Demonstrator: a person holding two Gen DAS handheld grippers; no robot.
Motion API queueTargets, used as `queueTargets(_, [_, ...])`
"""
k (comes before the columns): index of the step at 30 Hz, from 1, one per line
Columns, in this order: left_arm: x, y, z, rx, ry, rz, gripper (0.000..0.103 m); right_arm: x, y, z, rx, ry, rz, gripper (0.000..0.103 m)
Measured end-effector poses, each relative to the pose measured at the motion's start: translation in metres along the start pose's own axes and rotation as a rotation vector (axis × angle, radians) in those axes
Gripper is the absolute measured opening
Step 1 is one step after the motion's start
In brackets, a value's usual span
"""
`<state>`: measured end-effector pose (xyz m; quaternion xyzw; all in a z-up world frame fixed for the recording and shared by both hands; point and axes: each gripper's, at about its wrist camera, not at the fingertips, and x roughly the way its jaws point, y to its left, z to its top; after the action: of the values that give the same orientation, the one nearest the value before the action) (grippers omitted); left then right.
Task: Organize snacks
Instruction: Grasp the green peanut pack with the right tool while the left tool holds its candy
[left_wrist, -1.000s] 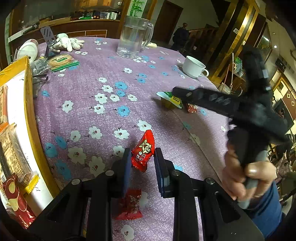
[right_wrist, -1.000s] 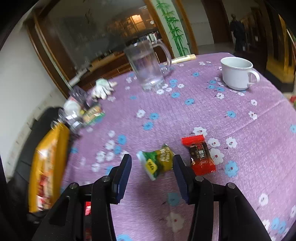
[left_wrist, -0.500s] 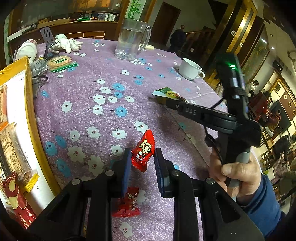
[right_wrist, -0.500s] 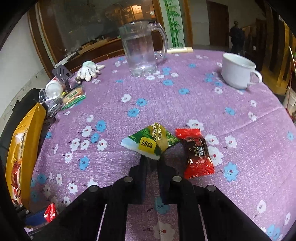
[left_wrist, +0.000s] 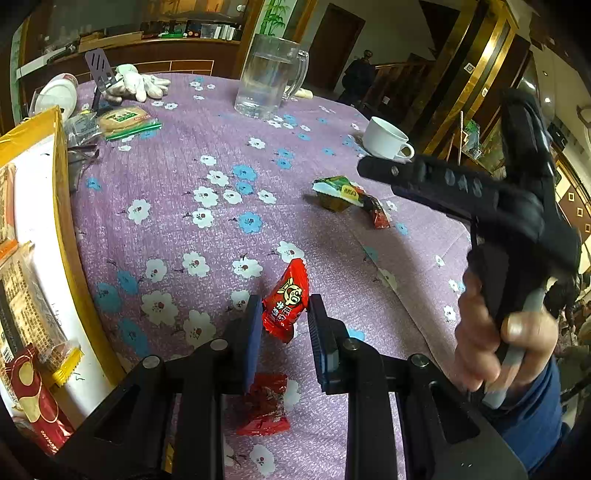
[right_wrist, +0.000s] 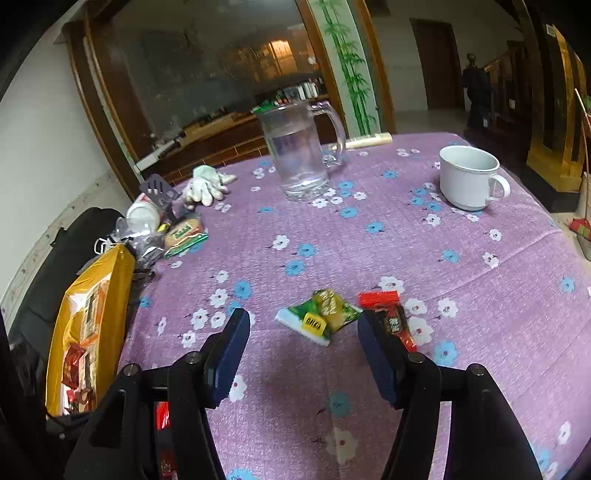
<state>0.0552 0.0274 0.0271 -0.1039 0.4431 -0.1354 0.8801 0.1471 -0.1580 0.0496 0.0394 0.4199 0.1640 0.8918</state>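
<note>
**Red packet held, green packet loose again**

The left gripper (left_wrist: 282, 325) pinches a red snack packet (left_wrist: 286, 301) by its lower edge and holds it above the purple floral tablecloth (left_wrist: 207, 236). The right gripper (right_wrist: 303, 343) has just been opening; its jaws stand apart, and the green snack packet (right_wrist: 319, 319) lies on the cloth beyond them, not pressed by either pad.

The step in hand looks like collecting loose snacks for the yellow bag (left_wrist: 55, 229) at the left. Next, the right gripper needs to close squarely on the green packet without catching the dark red wrapper (right_wrist: 391, 317) just beside it.

Another red wrapper (left_wrist: 266, 406) lies partly hidden under the left fingers. The bag is cut off by the frame, so its opening may be wider than it appears.
</note>
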Motion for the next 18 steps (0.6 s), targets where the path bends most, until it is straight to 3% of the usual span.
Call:
queueTargets(5, [-0.003, 0.001, 0.000, -0.005, -0.008, -0.004, 0.021, 0.029, -0.006, 0.021, 0.094, 0.119, 0.006, 0.060])
queueTargets(10, [-0.002, 0.001, 0.000, -0.008, -0.004, -0.003, 0.021, 0.065, -0.007, 0.012, 0.086, 0.198, -0.109, 0.058])
queueTargets(12, [-0.001, 0.000, 0.000, -0.001, -0.003, -0.004, 0.021, 0.072, -0.009, 0.004, 0.087, 0.202, -0.087, 0.049])
queueTargets(13, [-0.001, -0.002, 0.000, 0.003, -0.002, -0.003, 0.021, 0.070, -0.005, 0.002, 0.049, 0.181, -0.116, 0.046])
queueTargets(14, [-0.001, -0.002, 0.000, 0.005, -0.001, -0.003, 0.021, 0.071, -0.003, 0.002, 0.038, 0.191, -0.101, 0.037])
queueTargets(18, [-0.001, -0.001, 0.000, 0.003, -0.005, -0.005, 0.021, 0.063, -0.002, -0.001, 0.020, 0.157, -0.072, 0.033])
